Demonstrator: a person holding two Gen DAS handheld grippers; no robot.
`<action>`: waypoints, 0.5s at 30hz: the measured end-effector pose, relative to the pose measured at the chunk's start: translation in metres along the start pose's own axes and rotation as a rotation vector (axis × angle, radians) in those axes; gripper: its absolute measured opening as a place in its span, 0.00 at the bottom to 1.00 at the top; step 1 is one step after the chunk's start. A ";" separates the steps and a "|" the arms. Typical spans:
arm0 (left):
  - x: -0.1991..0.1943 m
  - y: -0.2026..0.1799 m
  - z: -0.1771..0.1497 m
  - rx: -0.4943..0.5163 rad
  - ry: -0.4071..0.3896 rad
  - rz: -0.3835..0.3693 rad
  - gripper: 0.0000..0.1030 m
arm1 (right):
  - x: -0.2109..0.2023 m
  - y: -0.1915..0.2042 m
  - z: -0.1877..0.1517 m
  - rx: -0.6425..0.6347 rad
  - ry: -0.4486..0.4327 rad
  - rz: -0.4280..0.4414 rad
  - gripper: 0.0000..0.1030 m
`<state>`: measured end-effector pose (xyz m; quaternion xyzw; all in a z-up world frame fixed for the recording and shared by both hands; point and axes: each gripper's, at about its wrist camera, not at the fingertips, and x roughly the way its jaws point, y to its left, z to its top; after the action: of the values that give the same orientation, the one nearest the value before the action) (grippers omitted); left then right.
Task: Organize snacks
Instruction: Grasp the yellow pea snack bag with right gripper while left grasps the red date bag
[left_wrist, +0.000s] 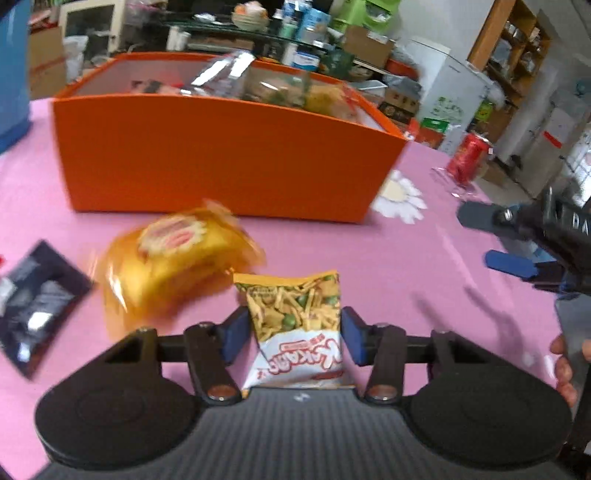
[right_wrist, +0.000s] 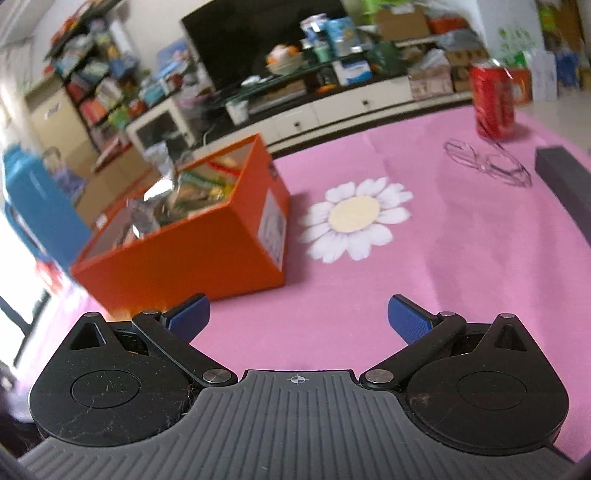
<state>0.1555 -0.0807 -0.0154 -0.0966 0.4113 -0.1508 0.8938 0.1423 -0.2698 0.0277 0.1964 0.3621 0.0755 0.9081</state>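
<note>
The counter with pink cloth (right_wrist: 424, 258) carries an orange cardboard box (right_wrist: 192, 254) at far left, a red can (right_wrist: 493, 101) and clear glasses (right_wrist: 487, 162) at far right, and a yellow snack bag (left_wrist: 173, 258) and a dark packet (left_wrist: 37, 302) nearer.

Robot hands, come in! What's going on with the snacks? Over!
Left gripper shut on noodle snack bag. Right gripper open, empty. Orange box ahead, partly filled. Yellow packet and dark packet lie on the table.

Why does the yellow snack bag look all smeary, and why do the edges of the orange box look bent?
Left wrist view: the yellow snack bag is motion-blurred, while the small bag between the left gripper pads stays sharp. The orange box bows because of the fisheye lens. Right wrist view: the blue container at the left edge is smeared.
</note>
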 end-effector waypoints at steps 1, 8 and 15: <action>0.004 -0.006 0.000 0.008 0.007 -0.010 0.47 | -0.001 -0.005 0.001 0.028 -0.002 0.014 0.87; 0.032 -0.061 -0.004 0.043 0.047 -0.096 0.47 | -0.004 -0.025 0.012 0.146 -0.029 0.024 0.87; 0.003 -0.069 0.000 0.132 -0.019 -0.089 0.76 | -0.004 -0.030 0.017 0.151 -0.047 0.005 0.87</action>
<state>0.1437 -0.1463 0.0031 -0.0570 0.3871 -0.2161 0.8945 0.1506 -0.3038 0.0289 0.2671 0.3447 0.0458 0.8987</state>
